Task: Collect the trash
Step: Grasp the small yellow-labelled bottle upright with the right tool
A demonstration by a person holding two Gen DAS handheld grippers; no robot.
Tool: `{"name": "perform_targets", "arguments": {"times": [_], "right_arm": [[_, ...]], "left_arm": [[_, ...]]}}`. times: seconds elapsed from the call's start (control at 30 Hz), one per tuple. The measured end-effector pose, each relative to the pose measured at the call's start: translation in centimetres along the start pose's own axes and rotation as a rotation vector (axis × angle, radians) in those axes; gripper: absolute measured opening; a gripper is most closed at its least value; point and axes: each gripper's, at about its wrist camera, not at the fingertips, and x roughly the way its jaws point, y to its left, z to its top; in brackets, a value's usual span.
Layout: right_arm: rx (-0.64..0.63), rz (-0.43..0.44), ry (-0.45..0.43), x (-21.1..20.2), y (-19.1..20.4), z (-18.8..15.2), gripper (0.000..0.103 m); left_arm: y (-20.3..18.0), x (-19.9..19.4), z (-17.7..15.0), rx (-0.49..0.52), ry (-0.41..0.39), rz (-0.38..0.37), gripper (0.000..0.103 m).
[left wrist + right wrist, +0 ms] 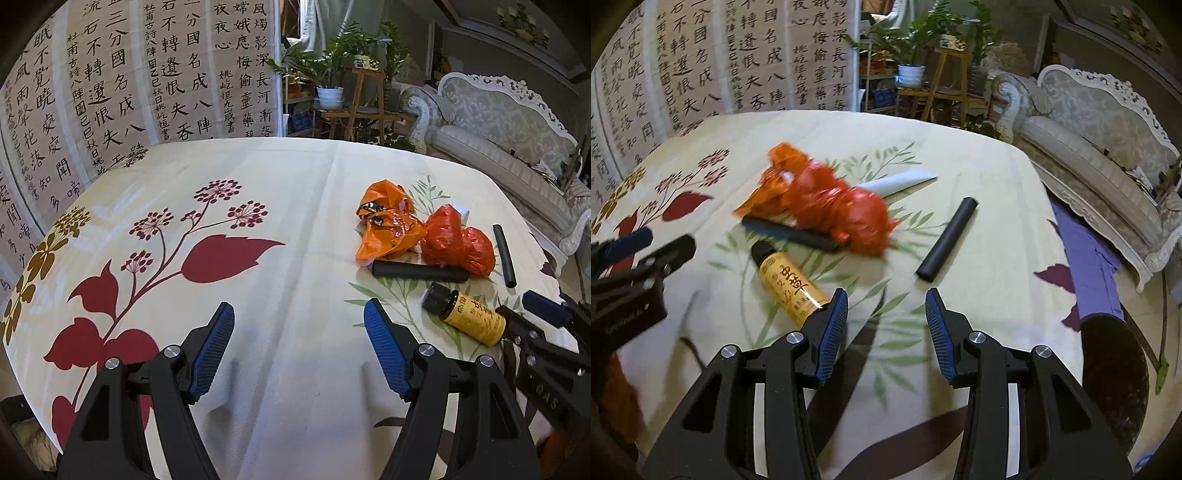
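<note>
Showing two handheld grippers hovering over a table (295,177) covered by a cream floral cloth, both views are looking forward along the blue-padded fingers.

Left wrist view: the left gripper (299,321) is sitting at the lower centre of the frame with its jaws standing wide apart and only bare cloth lying between them. The trash is lying at the right of the frame, well apart from these jaws. An orange bag (388,229) is resting crumpled beside a red bag (458,243), the two touching. A long black tube (421,271) is lying just below the bags, touching them. A thinner black tube (504,254) is lying to their right. A yellow bottle (469,317) with a black cap is lying on its side below the long tube. The right gripper (532,314) is entering at the right edge, its fingers reaching close to the bottle's base.

Right wrist view: the right gripper (886,314) is occupying the lower centre, its jaws standing partly open and holding nothing. The yellow bottle (786,284) is lying just outside the left finger, its base meeting that finger's tip in the frame; whether they are touching cannot be told. The red bag (846,214) and orange bag (775,184) are appearing blurred at upper centre, with the long black tube (790,230) below them, a white paper (901,181) behind them, and the other black tube (947,240) at centre right. The left gripper (646,243) is showing at the left edge.
</note>
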Motion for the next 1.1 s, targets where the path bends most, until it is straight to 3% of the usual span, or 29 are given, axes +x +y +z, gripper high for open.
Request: {"name": "perform_targets", "arguments": {"times": [0.27, 0.57, 0.6, 0.63, 0.73, 0.93, 1.1], "right_arm": [[-0.017, 0.058, -0.038, -1.4, 1.4, 1.2, 0.043], [-0.109, 0.112, 0.01, 1.5, 4.8, 2.0, 0.041], [-0.118, 0.107, 0.018, 1.8, 5.1, 2.1, 0.039], [-0.124, 0.114, 0.028, 2.0, 5.3, 2.0, 0.029], [-0.123, 0.125, 0.031, 1.7, 5.3, 1.8, 0.023], [-0.076, 0.092, 0.027, 0.9, 3.6, 0.4, 0.023], [0.024, 0.024, 0.03, 0.1, -0.1, -0.8, 0.023]], "left_arm": [[1.0, -0.2, -0.2, -0.022, 0.003, 0.007, 0.071], [2.2, 0.0, -0.1, -0.044, 0.009, 0.009, 0.071], [2.2, 0.1, -0.1, -0.043, 0.01, 0.008, 0.071], [2.2, 0.1, -0.1, -0.04, 0.01, 0.007, 0.071], [2.0, 0.2, -0.1, -0.033, 0.009, 0.003, 0.071], [1.4, 0.4, 0.2, -0.01, 0.008, -0.006, 0.071], [0.8, 0.6, 0.4, 0.004, 0.006, -0.012, 0.072]]}}
